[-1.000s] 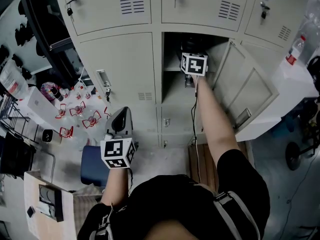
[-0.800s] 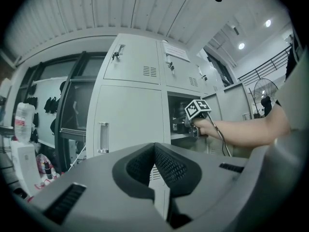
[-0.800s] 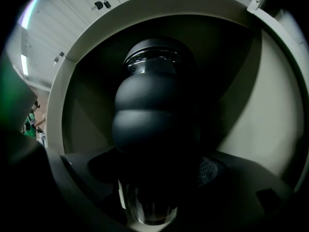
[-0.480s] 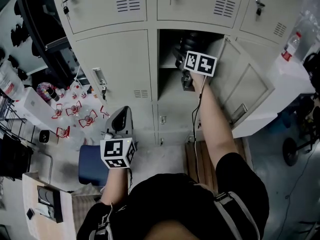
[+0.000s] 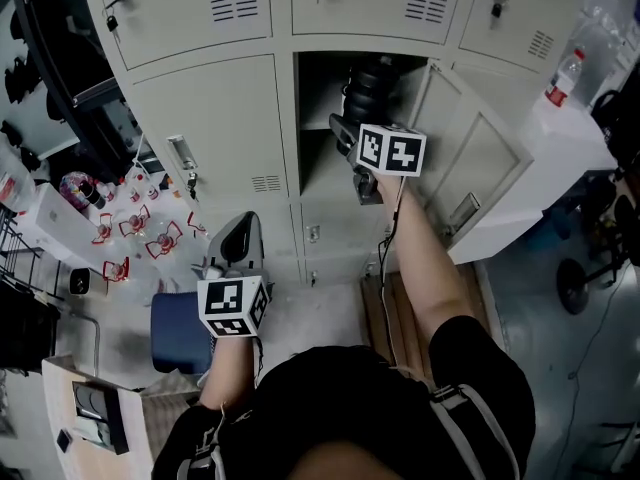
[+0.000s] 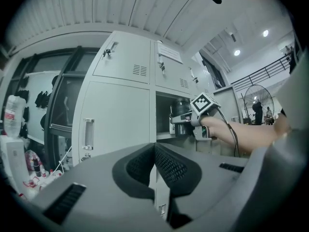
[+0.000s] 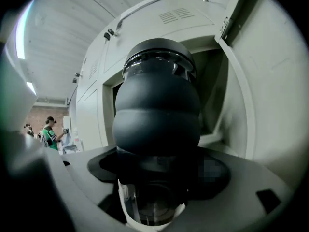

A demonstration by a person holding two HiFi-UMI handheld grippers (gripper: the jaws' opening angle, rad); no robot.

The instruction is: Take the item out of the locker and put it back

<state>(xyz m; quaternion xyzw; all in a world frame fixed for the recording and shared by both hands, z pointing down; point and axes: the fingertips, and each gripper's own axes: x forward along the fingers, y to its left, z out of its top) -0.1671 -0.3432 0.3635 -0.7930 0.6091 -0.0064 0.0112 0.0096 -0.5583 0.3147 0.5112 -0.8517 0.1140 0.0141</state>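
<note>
The item is a dark ribbed flask (image 5: 370, 86) with a clear base. It is held at the mouth of the open locker compartment (image 5: 318, 168). My right gripper (image 5: 350, 140) is shut on it, its jaws spread wide around the body. In the right gripper view the flask (image 7: 157, 110) fills the middle, gripped between the pads of the right gripper (image 7: 157, 178). The left gripper view shows the flask (image 6: 179, 108) just in front of the shelf. My left gripper (image 5: 238, 238) hangs low by the lockers, shut and empty, its pads (image 6: 154, 151) meeting.
The locker door (image 5: 470, 158) stands swung open to the right. A water bottle (image 5: 563, 76) stands on a white surface at far right. A blue stool (image 5: 175, 333) and red items (image 5: 140, 243) are on the floor at left. Closed lockers surround the open one.
My right gripper has drawn back out of the compartment toward me with the flask in it. The left gripper has stayed where it was.
</note>
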